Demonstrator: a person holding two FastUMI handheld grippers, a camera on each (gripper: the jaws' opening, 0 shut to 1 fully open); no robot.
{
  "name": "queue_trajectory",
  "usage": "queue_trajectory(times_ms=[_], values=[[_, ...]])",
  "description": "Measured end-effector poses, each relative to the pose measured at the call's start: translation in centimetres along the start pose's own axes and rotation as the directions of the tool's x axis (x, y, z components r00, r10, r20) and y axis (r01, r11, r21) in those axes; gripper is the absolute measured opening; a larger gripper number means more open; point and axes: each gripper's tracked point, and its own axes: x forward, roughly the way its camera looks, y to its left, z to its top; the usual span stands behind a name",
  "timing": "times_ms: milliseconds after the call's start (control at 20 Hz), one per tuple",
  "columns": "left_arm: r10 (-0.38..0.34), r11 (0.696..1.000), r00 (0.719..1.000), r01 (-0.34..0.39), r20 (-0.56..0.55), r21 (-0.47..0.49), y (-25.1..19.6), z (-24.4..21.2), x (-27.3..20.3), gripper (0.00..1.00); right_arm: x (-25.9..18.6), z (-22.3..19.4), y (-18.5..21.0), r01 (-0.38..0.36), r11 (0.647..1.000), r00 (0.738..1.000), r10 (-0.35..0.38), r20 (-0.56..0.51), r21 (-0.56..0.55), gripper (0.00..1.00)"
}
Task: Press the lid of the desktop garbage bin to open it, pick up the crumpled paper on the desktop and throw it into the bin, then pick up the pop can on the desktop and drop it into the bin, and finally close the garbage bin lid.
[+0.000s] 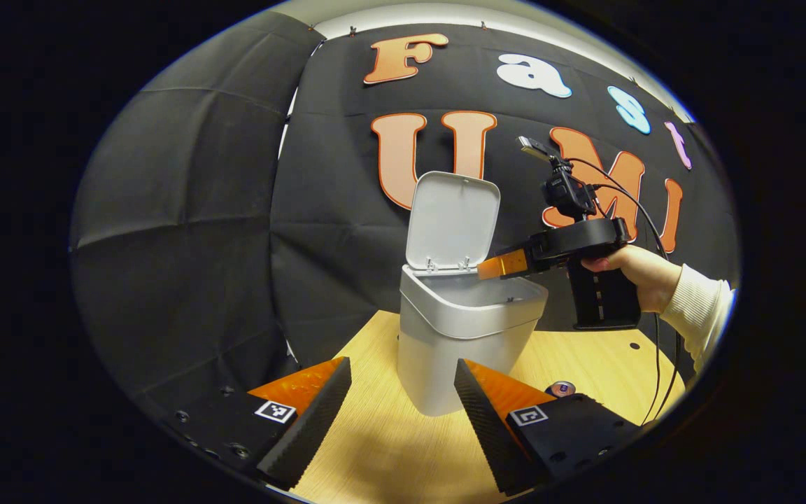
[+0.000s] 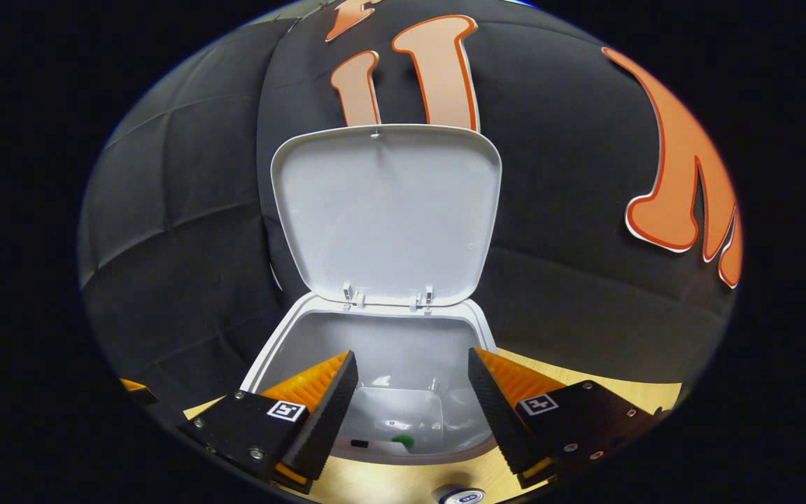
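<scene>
Bin (image 1: 455, 343): stood upright on the wooden table (image 1: 389, 448), long axis vertical.
Lid (image 1: 453, 220): raised upright at the rear hinge.
Right gripper (image 1: 494, 266): held over the bin mouth, fingers spread, nothing gripped.
Left gripper (image 1: 403, 413): fingers parted, empty, pointed at the bin.

One bin (image 1: 455, 329), one lid (image 1: 453, 220), two tongs (image 1: 403, 413), one can (image 1: 560, 387)
</scene>
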Motion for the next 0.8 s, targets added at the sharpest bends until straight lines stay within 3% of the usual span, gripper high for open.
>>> queue_trajectory(times_ms=[200,450,650,800], values=[[-0.029,1.0,1.0,0.029,-0.001,-0.004,-1.2,0.1,0.6,0.94,-1.9,0.6,-1.2,-0.003,0.998,0.999,0.001,0.041,0.058,0.95],[-0.088,0.996,0.996,0.087,-0.026,-0.019,-4.7,-0.7,1.9,0.95,-8.9,1.8,-5.0,0.039,0.995,0.986,-0.053,0.156,0.092,0.94],[-0.154,0.988,0.987,0.154,-0.045,0.006,-9.2,-1.6,3.1,0.95,-15.1,0.4,-10.5,0.128,0.979,0.963,-0.16,0.215,0.156,0.94],[-0.21,0.977,0.976,0.211,-0.053,0.022,-12.8,-2.5,3.5,0.94,-20.0,-2.2,-15.9,0.239,0.946,0.931,-0.287,0.224,0.218,0.94]])
